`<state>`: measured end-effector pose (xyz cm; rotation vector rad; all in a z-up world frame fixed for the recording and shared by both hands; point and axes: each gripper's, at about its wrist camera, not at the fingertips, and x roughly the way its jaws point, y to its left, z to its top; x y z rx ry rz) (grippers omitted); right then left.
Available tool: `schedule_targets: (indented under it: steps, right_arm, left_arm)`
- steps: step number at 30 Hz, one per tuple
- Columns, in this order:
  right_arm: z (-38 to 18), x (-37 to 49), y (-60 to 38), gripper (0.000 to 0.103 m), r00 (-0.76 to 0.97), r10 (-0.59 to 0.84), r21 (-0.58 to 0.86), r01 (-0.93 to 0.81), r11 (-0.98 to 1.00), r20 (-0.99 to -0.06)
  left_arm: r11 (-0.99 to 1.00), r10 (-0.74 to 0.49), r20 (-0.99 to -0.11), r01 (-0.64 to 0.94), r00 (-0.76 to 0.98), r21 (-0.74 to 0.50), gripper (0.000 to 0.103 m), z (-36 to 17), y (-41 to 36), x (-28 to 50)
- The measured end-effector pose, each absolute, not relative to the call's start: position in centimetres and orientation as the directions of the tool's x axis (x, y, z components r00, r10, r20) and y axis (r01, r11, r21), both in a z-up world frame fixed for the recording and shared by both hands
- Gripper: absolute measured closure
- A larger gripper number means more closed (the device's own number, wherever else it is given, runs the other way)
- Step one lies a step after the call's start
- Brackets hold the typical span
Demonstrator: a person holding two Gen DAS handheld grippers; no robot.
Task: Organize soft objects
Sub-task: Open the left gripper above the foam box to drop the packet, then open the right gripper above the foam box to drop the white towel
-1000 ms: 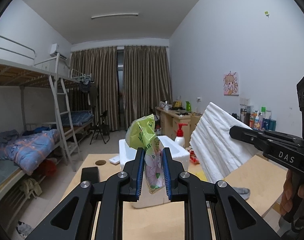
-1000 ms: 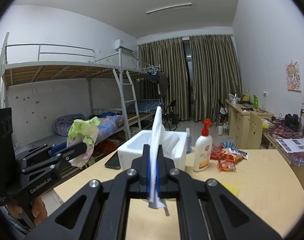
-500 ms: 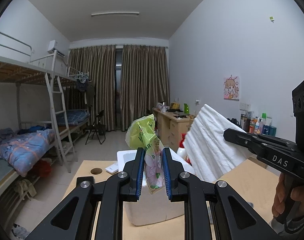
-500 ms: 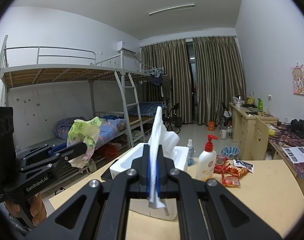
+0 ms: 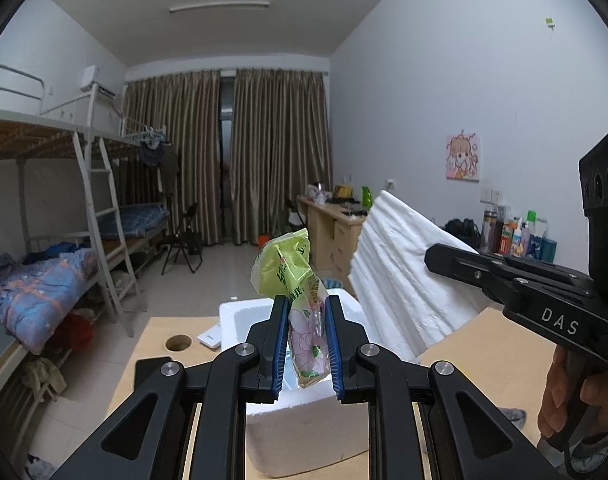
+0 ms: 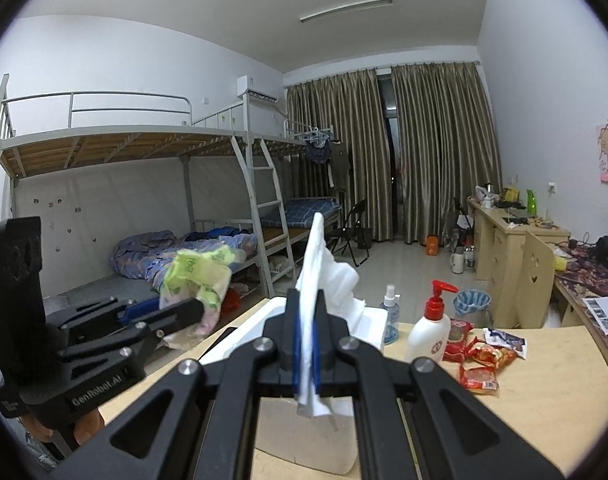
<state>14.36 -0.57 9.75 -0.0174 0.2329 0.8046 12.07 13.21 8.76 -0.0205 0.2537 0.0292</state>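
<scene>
- The left gripper (image 5: 304, 344) is clenched on a green and pink plastic packet (image 5: 300, 304), its blue pads pressing both sides; the packet stands up out of the jaws, over the near part of the white foam box (image 5: 304, 436).
- That foam box sits open on the wooden counter (image 5: 500, 356), and nothing can be seen inside it from these views.
- To the right, the right gripper (image 6: 306, 356) is closed tight on a folded white cloth (image 5: 400, 280), which hangs in the air above the box's right side.
- Far right on the counter lie a white pump bottle (image 6: 430, 332) and several red snack packets (image 6: 480, 360), well apart from the box.
- Judged from this, the task is midway: two soft things are lifted and carried, neither is put down yet, and the snack packets are left to sort.
- Against the earlier frames, both grips are unchanged, while the box looms larger and lower in both views and the bunk bed (image 6: 144, 184) has slid leftward.
</scene>
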Motion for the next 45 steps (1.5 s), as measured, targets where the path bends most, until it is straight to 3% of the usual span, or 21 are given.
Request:
schedule_targets:
  steps: [18, 20, 22, 24, 25, 45]
  right_arm:
    - [9.3, 17.3, 0.7, 0.096, 0.658, 0.711, 0.080, -0.718, 0.692, -0.246]
    - [9.3, 17.5, 0.8, 0.096, 0.659, 0.710, 0.082, -0.716, 0.693, -0.250]
    - [9.2, 17.6, 0.9, 0.096, 0.661, 0.707, 0.083, -0.713, 0.696, -0.252]
    - [9.2, 17.7, 1.0, 0.096, 0.663, 0.704, 0.082, -0.711, 0.699, -0.253]
    - [9.2, 17.7, 1.0, 0.096, 0.664, 0.703, 0.081, -0.710, 0.700, -0.255]
    - [8.9, 18.2, 3.6, 0.096, 0.637, 0.717, 0.071, -0.732, 0.678, -0.283]
  left_arm:
    - [0.998, -0.020, -0.337, 0.001, 0.941, -0.058, 0.080, 6.1, 15.2, 19.1]
    - [0.999, -0.013, -0.340, -0.003, 0.940, -0.045, 0.068, 5.9, 15.2, 19.4]
    - [0.999, 0.005, -0.326, -0.017, 0.945, -0.033, 0.033, 5.8, 15.3, 19.3]
    - [0.999, 0.032, -0.296, -0.042, 0.955, -0.025, 0.007, 5.8, 15.4, 18.8]
    - [0.998, 0.045, -0.279, -0.054, 0.959, -0.024, 0.003, 5.8, 15.4, 18.5]
    - [0.992, 0.126, -0.245, -0.126, 0.961, 0.016, 0.002, 5.6, 16.9, 15.1]
